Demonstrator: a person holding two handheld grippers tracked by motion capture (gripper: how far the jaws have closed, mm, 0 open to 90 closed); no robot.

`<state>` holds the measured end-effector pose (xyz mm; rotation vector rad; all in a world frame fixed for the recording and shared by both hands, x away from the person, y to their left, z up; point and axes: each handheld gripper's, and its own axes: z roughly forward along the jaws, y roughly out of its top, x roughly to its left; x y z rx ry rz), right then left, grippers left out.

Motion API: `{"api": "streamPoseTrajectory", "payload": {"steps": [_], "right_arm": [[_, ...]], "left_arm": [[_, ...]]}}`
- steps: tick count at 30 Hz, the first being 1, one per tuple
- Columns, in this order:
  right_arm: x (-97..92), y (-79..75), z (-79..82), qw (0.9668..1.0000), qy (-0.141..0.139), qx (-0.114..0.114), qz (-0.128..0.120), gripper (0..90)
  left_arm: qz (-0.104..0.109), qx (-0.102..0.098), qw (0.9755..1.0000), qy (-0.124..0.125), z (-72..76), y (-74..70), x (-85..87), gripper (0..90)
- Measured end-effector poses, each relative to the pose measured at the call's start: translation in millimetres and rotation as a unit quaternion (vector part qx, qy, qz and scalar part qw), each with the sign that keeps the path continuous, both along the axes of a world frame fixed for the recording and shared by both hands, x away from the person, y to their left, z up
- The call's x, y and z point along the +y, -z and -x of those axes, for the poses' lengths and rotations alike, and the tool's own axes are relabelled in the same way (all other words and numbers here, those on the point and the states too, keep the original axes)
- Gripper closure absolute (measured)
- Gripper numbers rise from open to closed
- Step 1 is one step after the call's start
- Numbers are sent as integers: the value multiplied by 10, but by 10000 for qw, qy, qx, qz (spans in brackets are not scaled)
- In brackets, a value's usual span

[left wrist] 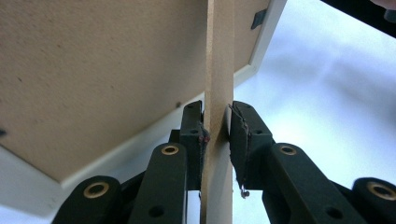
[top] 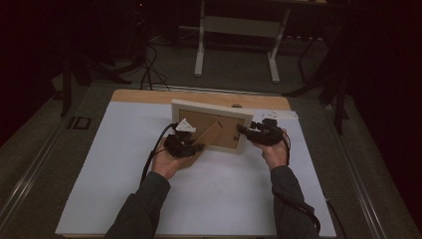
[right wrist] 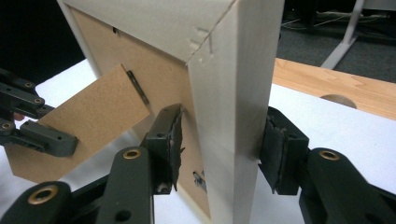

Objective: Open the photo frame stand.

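A pale wooden picture frame (top: 211,110) stands upright on the white sheet, its brown fibreboard back (top: 196,124) facing me. Its hinged stand leg (top: 213,133) sticks out from the back. My left gripper (top: 199,148) is shut on that leg; in the left gripper view both pads press the thin board (left wrist: 219,56) edge-on between the jaws (left wrist: 217,135). My right gripper (top: 242,129) holds the frame's right side. In the right gripper view its pads (right wrist: 222,144) clamp the frame's thick edge (right wrist: 238,70), with the stand leg (right wrist: 79,126) and the left gripper (right wrist: 56,140) beyond.
A white sheet (top: 199,199) covers most of the wooden table (top: 149,96), which has a round hole (right wrist: 336,99) near its far edge. Beyond the table stand a white desk base (top: 236,30) and dark cables (top: 147,64) on the floor.
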<state>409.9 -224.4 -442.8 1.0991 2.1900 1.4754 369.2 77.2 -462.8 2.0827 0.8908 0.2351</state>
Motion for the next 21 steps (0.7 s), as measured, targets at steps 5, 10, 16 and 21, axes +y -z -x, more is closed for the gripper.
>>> {"api": "streamPoseTrajectory", "payload": {"steps": [5,10,16,21], "right_arm": [[15,-14,-1,10000,24,-26,51,545],[42,-30,-5,9999,65,-54,123,551],[47,-33,4,9998,60,-82,154,551],[50,-33,30,9998,15,-106,183,551]], "left_arm": [[71,2,9999,-115,-25,2,-24,782],[79,2,9999,-137,-24,1,-36,783],[99,-43,9999,-116,16,-1,-53,781],[88,-45,9999,-126,39,18,-48,780]]}}
